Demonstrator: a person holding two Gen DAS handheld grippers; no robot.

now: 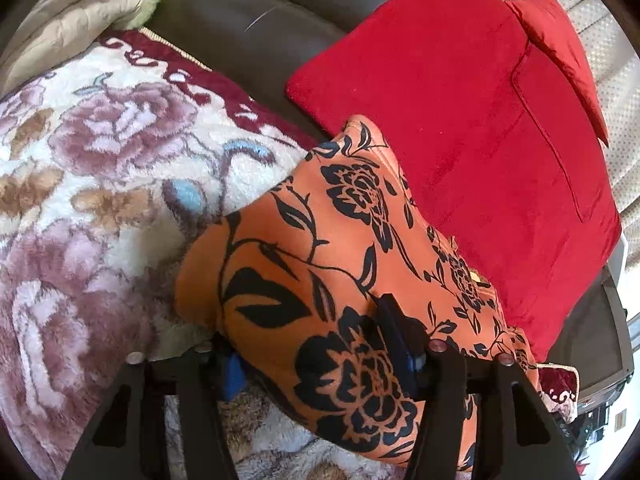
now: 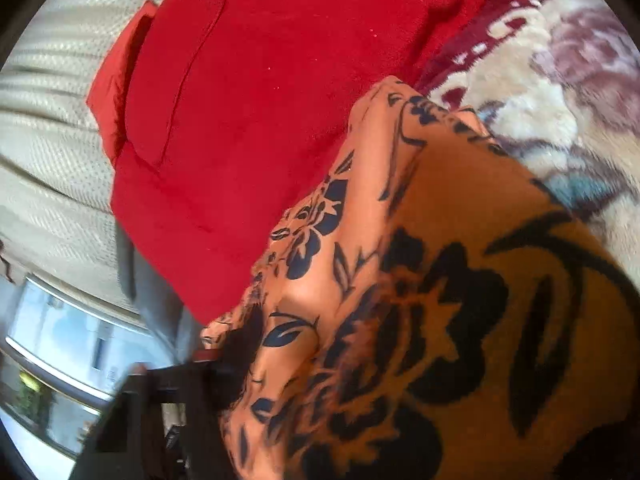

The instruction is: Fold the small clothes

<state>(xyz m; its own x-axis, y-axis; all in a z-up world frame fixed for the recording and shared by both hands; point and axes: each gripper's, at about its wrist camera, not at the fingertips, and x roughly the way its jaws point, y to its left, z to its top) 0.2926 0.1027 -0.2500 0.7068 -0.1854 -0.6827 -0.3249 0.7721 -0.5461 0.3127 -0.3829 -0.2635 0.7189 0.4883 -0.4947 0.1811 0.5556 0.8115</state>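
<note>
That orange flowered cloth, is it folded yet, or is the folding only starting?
Only starting, it seems. Nothing looks neatly folded: the orange cloth lies bunched on the flowered blanket, beside a red cushion. In hand: the left tool has cloth between its fingers, and the right tool is buried in it. The actual folds seem left to do.

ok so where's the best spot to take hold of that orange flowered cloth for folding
Probably the near hem of the orange flowered cloth, coming from the near side along the fleece blanket. That edge lies bunched by the left gripper, while its far end leans on the red cushion.
</note>
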